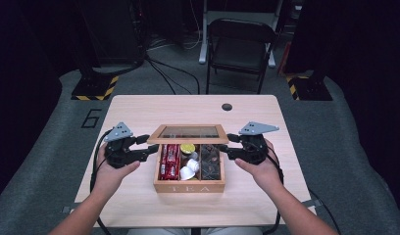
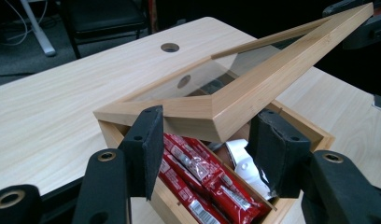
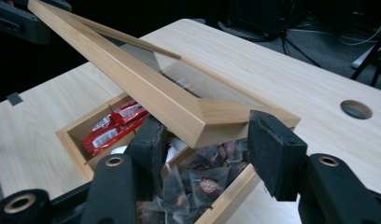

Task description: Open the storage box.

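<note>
The left hand-held gripper [image 1: 148,148] has its jaws around the left front corner of the lid [image 1: 187,133] of a wooden tea box [image 1: 189,186], and in the left gripper view one pad [image 2: 151,140] lies against the side of that corner while the other stands just beside its front face, so the grip looks loose rather than tight. The right hand-held gripper [image 1: 225,147] mirrors it at the right front corner, its pads [image 3: 270,149] set either side of the wood, one touching and the other close. Between them the glass-paned lid is tilted up at the front, hinged along the far edge, well off the box rim. The box stands near the middle of the worktop [image 1: 139,110], with red packets [image 1: 169,160] in its left compartment, small white cups [image 1: 189,169] in the middle and tea bags [image 1: 210,164] at the right. The step in hand appears to be opening the lid. The next move calls for both hands rising and swinging back together, evenly, so the frame does not twist or slip from the pads.
</note>
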